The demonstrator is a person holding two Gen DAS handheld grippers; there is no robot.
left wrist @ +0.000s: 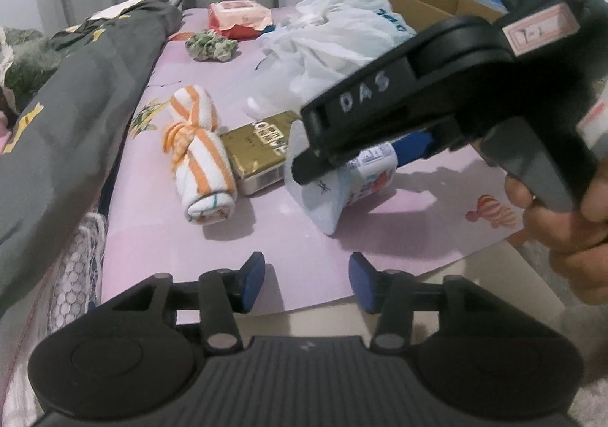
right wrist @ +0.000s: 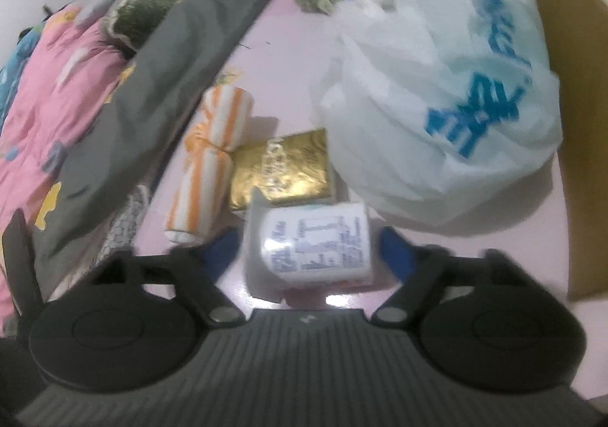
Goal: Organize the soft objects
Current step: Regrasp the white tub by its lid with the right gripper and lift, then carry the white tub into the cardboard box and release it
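A small white tissue pack (right wrist: 315, 248) with a printed label sits on the pink tabletop (left wrist: 228, 244), tilted in the left wrist view (left wrist: 342, 187). My right gripper (right wrist: 307, 248) straddles it, its blue pads (right wrist: 222, 248) a narrow gap away on each side. That view is blurred. Beside the pack lie a gold-wrapped packet (left wrist: 258, 153) and a rolled white towel with orange stripes (left wrist: 201, 157). My left gripper (left wrist: 306, 276) hovers open over the table's near edge with nothing between its fingers.
A stuffed white plastic bag (right wrist: 437, 84) sits behind the pack, with a cardboard box (left wrist: 418, 5) beyond it. A grey garment (left wrist: 76, 115) runs along the table's left side. A green scrunchie (left wrist: 211, 45) and a pink wipes pack (left wrist: 239, 18) lie at the back. A hand (left wrist: 570, 237) holds the right gripper.
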